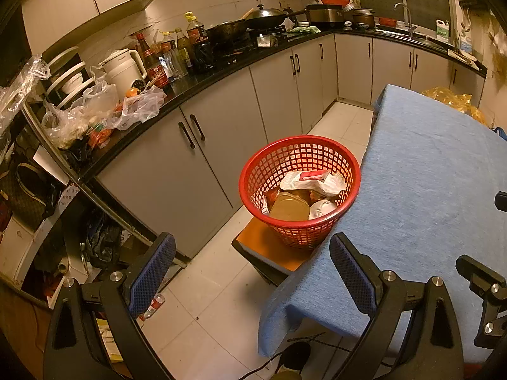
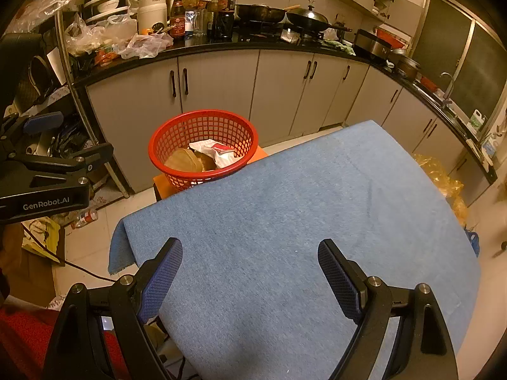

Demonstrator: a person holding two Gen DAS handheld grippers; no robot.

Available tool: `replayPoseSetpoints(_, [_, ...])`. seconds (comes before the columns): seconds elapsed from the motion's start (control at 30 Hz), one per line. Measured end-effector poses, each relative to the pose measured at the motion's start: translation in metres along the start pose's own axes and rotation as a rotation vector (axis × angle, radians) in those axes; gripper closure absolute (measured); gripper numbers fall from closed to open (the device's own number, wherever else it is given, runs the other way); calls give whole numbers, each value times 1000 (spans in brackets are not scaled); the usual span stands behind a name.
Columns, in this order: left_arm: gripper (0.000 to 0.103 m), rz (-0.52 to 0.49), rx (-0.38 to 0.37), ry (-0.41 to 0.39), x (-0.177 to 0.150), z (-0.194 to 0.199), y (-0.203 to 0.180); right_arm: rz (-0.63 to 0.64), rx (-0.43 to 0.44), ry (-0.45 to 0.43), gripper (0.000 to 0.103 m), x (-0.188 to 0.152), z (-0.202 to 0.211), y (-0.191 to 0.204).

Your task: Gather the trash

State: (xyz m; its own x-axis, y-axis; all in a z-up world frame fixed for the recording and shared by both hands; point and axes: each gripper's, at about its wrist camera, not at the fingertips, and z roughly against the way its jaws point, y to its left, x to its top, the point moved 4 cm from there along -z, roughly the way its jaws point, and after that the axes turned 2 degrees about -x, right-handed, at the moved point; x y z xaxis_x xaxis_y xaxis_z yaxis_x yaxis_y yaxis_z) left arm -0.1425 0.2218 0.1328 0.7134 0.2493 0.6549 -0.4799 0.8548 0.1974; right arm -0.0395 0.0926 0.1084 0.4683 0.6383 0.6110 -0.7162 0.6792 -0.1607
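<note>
Left gripper (image 1: 253, 272): jaws spread wide, nothing between the blue textured pads; it hangs over the near corner of the blue cloth-covered counter (image 1: 427, 190) and the white tiled floor (image 1: 215, 310).

Right gripper (image 2: 250, 269): jaws likewise spread wide, released, nothing grasped; it hangs above the blue cloth, pads apart from the fabric as far as can be told.

Red plastic lattice basket (image 2: 202, 126): upright on an orange-topped stool (image 2: 158, 179) just beside the far left edge of the counter, touching or nearly touching the cloth. Inside: crumpled white-and-red paper wrapper (image 2: 215, 152), a tan rounded lid or container (image 2: 182, 160), and further crumpled white pieces.

Visible cloth surface is bare in both views.

Small clear bottle with a red label (image 2: 85, 218) lies on its side on the floor left of the counter, near the metal shelf rack (image 2: 76, 95).

Background: black kitchen worktop (image 2: 221, 47) crowded with bottles, pans and plastic bags.
</note>
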Motion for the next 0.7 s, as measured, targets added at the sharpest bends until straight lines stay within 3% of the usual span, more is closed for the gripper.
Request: replayPoseSetpoints(0.7, [6, -8, -13, 8, -4, -7, 7, 1, -3, 11, 13, 0, -4, 3])
